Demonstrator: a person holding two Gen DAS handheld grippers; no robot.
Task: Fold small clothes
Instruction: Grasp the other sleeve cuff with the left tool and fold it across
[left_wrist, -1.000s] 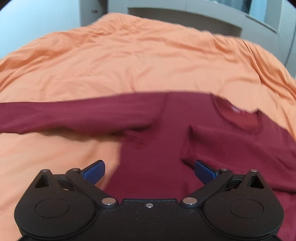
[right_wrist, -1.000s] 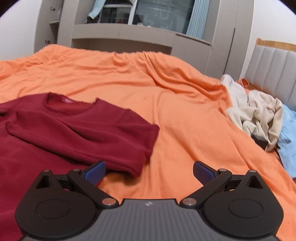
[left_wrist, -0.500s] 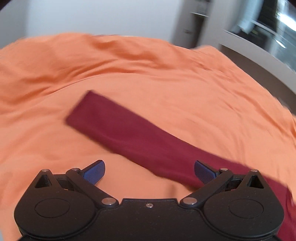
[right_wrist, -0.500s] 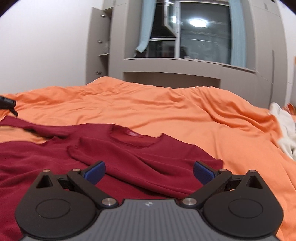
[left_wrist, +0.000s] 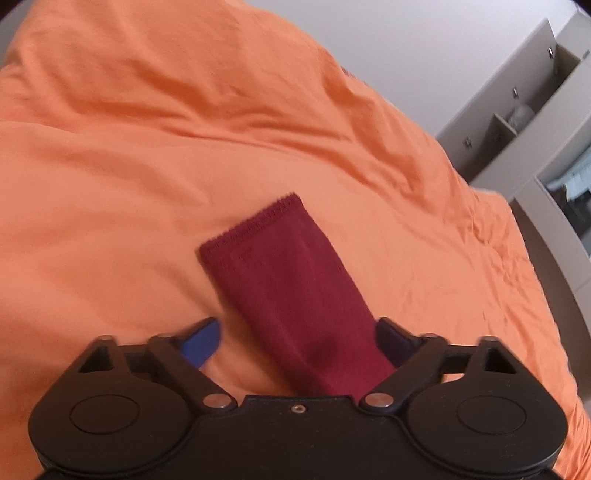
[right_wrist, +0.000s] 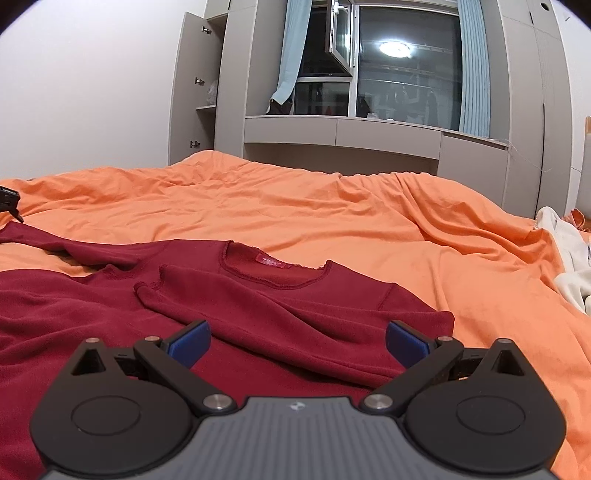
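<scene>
A dark red long-sleeved top (right_wrist: 258, 306) lies flat on the orange bed cover (right_wrist: 369, 221). Its right sleeve is folded across the chest. Its left sleeve stretches out to the left. In the left wrist view that sleeve's cuff end (left_wrist: 280, 266) lies between the blue fingers of my left gripper (left_wrist: 299, 338), which is open just above it. My right gripper (right_wrist: 297, 341) is open and empty, low over the folded right shoulder of the top.
A heap of white and cream clothes (right_wrist: 569, 266) lies at the bed's right edge. Grey cupboards and a window bench (right_wrist: 343, 136) stand behind the bed. The left gripper's tip (right_wrist: 9, 201) shows at the far left in the right wrist view.
My left gripper has swung left from the top's chest along the outstretched sleeve to its cuff. My right gripper has moved left from the shoulder edge and tilted up.
</scene>
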